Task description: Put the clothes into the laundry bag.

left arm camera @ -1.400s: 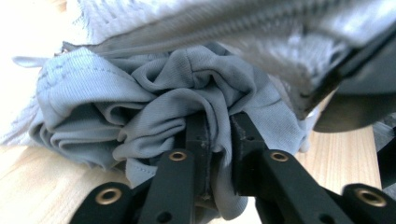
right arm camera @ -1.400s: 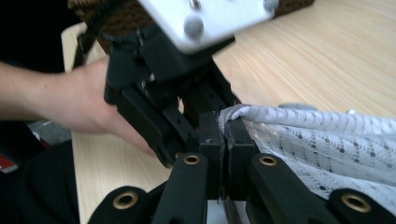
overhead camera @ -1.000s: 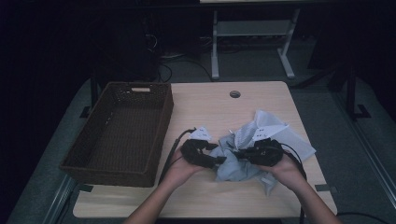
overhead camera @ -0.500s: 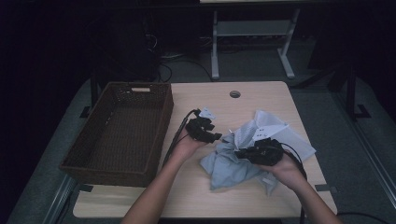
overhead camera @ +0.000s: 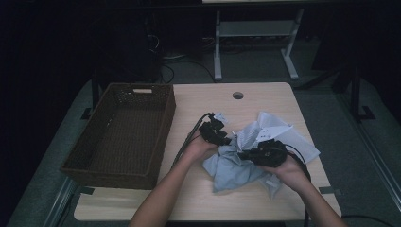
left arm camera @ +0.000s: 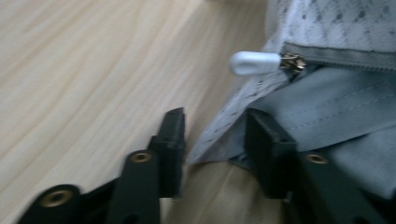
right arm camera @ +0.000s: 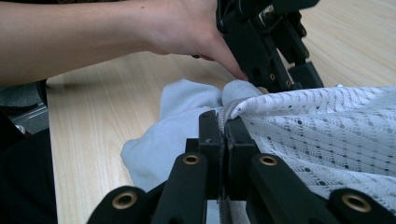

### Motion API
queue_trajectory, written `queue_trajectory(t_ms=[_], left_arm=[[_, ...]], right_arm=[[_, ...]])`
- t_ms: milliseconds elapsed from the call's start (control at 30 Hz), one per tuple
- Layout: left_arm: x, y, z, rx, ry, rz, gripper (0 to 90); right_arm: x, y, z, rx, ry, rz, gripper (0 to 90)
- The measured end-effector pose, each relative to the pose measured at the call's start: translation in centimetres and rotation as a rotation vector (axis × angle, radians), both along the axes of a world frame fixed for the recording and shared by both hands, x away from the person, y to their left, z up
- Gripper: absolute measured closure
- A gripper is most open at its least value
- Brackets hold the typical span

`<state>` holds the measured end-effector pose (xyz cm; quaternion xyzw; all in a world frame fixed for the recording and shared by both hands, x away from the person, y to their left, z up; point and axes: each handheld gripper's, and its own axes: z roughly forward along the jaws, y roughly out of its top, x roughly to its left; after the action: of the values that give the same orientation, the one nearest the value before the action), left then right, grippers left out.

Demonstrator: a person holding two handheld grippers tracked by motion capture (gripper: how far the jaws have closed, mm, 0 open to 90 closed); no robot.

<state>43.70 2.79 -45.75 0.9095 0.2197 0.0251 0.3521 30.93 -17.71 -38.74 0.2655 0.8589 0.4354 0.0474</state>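
While I scan from left to right, this is how I read the job:

Basket: the woven basket [overhead camera: 120, 135] sits on the left half of the worktop [overhead camera: 265, 97], nothing in it that I can see, well apart from the cloth.

Left gripper: my left gripper [overhead camera: 218, 135] is at the garment's near-left edge; its jaws have just been closing. In the left gripper view [left arm camera: 212, 140] a fold of the mesh hem lies between them, one pad against the cloth, the other with a gap, so I count it as not yet clenched.

Garment: the pale grey garment [overhead camera: 246, 158] lies crumpled right of centre on the worktop, between my two hands. A zip pull [left arm camera: 254, 63] sits just past the left jaws.

Right gripper: my right gripper [overhead camera: 267, 153] is clamped tight on a bunched fold of the white mesh lining [right arm camera: 327, 121], pads pressed together in the right gripper view [right arm camera: 225, 130].

Done so far: one firm hold on the right; garment gathered but unfolded and outside the basket.

Left to do, as I judge it: finish the left pinch, spread or fold the cloth, then carry it to the basket.

Edges: the garment's right side lies near the worktop's right edge; the near edge is close under my forearms.

Open room: bare wood between basket and garment, and a wide free strip toward the far edge up to the cable hole [overhead camera: 238, 95].
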Motion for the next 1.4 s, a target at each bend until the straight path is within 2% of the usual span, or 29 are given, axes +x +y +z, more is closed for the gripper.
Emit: queue_trajectory(t_ms=[133, 200, 267, 300, 367, 567, 600, 633, 700, 800, 933, 1033, 1167, 1333, 1367, 1400], left_arm=[[-0.1, -0.1, 0.0, 0.020, -0.004, -0.014, 87.8], [-0.2, 0.2, 0.2, 0.032, 0.021, -0.001, 88.8], [-0.3, 0.4, 0.3, 0.032, 0.026, 0.008, 89.2], [-0.6, 1.0, 0.5, 0.032, 0.044, 0.029, 89.2], [-1.2, 1.8, 0.7, 0.034, 0.050, 0.048, 89.2], [-3.9, 4.8, 0.8, 0.005, 0.094, 0.116, 89.2], [-3.9, 4.8, 0.8, 0.005, 0.094, 0.116, 89.2], [-4.9, 5.7, 0.9, -0.003, 0.102, 0.131, 89.2], [-5.9, 6.4, 1.2, 0.001, 0.100, 0.139, 89.2], [-7.1, 7.2, 1.5, -0.008, 0.089, 0.144, 89.2], [-7.9, 7.7, 1.4, -0.019, 0.092, 0.139, 89.2], [-8.0, 7.7, 1.4, -0.024, 0.095, 0.136, 89.2], [-8.0, 7.6, 1.4, -0.025, 0.097, 0.124, 89.2], [-8.0, 7.7, 1.5, -0.030, 0.097, 0.126, 89.2], [-8.0, 7.7, 1.5, -0.030, 0.097, 0.126, 89.2], [-8.0, 7.7, 1.5, -0.030, 0.097, 0.123, 89.2]], right_arm=[[0.0, -0.1, 0.0, 0.002, -0.005, -0.001, 87.4], [0.0, -0.1, 0.0, 0.004, -0.005, -0.003, 87.4], [0.0, -0.2, 0.1, 0.005, -0.008, -0.004, 87.3], [0.1, -0.3, 0.1, 0.005, -0.009, -0.006, 87.3], [0.2, -0.4, 0.0, 0.003, -0.009, -0.013, 86.9], [0.7, -1.1, -0.3, -0.008, -0.011, -0.050, 86.8], [0.8, -1.2, -0.3, -0.013, -0.006, -0.059, 86.4], [0.8, -1.3, -0.4, -0.015, -0.004, -0.066, 85.7], [1.0, -1.5, -0.6, -0.019, -0.002, -0.074, 84.5], [0.9, -1.5, -0.6, -0.016, -0.003, -0.075, 73.8], [0.3, -1.4, 0.3, 0.005, -0.010, -0.086, 58.7], [-0.5, -0.9, 1.3, 0.018, -0.022, -0.077, 53.8], [-1.6, 0.5, 1.9, 0.006, -0.032, -0.011, 50.9], [-1.8, 2.8, 1.0, -0.019, -0.016, 0.049, 47.6], [-1.8, 2.8, 1.0, -0.019, -0.016, 0.049, 47.6], [-1.7, 3.6, 0.5, -0.032, -0.012, 0.068, 45.5]])
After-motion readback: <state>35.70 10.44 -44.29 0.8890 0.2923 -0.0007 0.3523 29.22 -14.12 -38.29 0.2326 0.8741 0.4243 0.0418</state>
